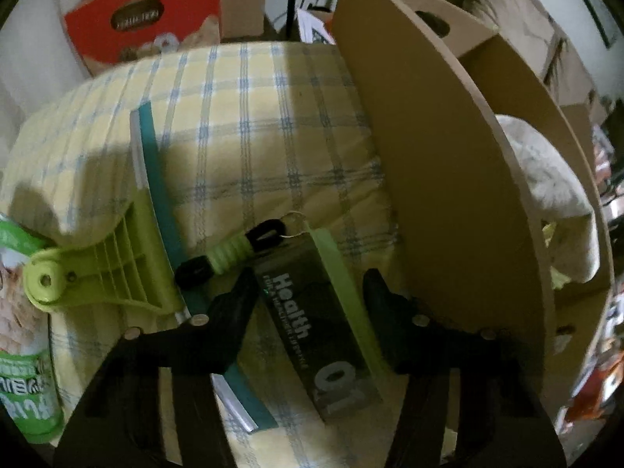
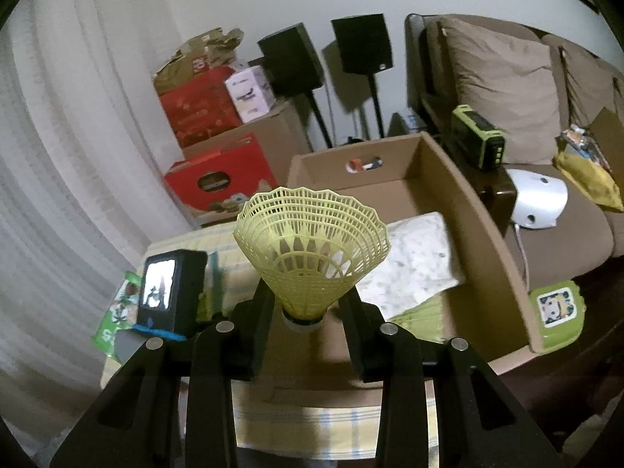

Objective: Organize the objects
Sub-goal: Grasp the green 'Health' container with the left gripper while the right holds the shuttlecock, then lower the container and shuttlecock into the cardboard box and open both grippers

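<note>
Between the right claw [image 2: 306, 312] fingers: yellow shuttlecock [image 2: 312, 249], clamped at the cork end, skirt flaring up and away from the camera. Grip sits low on the cork, so it could tip or pop out if the squeeze eases or the skirt clips the box wall.

Left claw [image 1: 308, 292] is spread wide, holding nothing, hovering over a dark "Health" package [image 1: 319, 335] with a green strip along it, lying on the checked bench cloth [image 1: 249, 117]. Just left of it: black-and-green cord handle [image 1: 230, 253], then a green squeegee [image 1: 128, 273] with a teal blade. Things overlap here, so closing now risks catching the cord or blade along with the package.

Beyond, to the right: cardboard box [image 2: 483, 210], open top, white cloth [image 2: 409, 261] already inside. Likely drop target for the shuttlecock, though that's my read only. Its near wall stands close beside the left claw's right finger; a sideways move could shove the box.

Farther back: red cartons [image 2: 218, 179], speakers [image 2: 290, 60], sofa [image 2: 503, 78].
</note>
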Demonstrator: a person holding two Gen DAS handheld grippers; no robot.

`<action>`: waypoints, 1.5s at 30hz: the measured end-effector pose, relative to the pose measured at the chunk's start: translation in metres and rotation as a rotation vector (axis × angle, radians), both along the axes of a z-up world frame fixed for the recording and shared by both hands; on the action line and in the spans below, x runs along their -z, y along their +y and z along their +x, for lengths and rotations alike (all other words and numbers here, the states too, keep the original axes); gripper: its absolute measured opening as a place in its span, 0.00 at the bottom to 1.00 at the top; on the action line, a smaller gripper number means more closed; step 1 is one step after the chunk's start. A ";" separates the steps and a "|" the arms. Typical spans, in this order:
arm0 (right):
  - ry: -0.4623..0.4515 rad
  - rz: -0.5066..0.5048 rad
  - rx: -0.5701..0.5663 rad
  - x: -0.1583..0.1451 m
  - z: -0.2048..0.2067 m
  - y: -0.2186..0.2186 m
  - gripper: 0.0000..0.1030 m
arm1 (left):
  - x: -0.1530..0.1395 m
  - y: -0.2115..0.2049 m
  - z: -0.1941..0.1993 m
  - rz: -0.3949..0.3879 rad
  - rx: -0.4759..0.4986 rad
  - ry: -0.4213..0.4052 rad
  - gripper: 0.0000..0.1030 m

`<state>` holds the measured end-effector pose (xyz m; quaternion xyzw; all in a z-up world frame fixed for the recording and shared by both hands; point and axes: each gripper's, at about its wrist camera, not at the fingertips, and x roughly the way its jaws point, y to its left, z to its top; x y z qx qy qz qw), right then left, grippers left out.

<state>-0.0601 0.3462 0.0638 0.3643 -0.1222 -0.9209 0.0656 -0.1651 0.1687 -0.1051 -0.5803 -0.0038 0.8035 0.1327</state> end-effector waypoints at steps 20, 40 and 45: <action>-0.034 0.026 0.125 0.014 0.014 0.053 0.33 | -0.050 -0.039 0.014 0.151 0.002 0.094 0.39; -0.004 0.077 0.125 0.005 0.020 0.051 0.33 | -0.160 -0.019 0.059 0.233 0.101 0.345 0.38; 0.006 0.081 0.135 0.000 0.022 0.054 0.33 | -0.174 0.002 0.065 0.230 0.141 0.372 0.38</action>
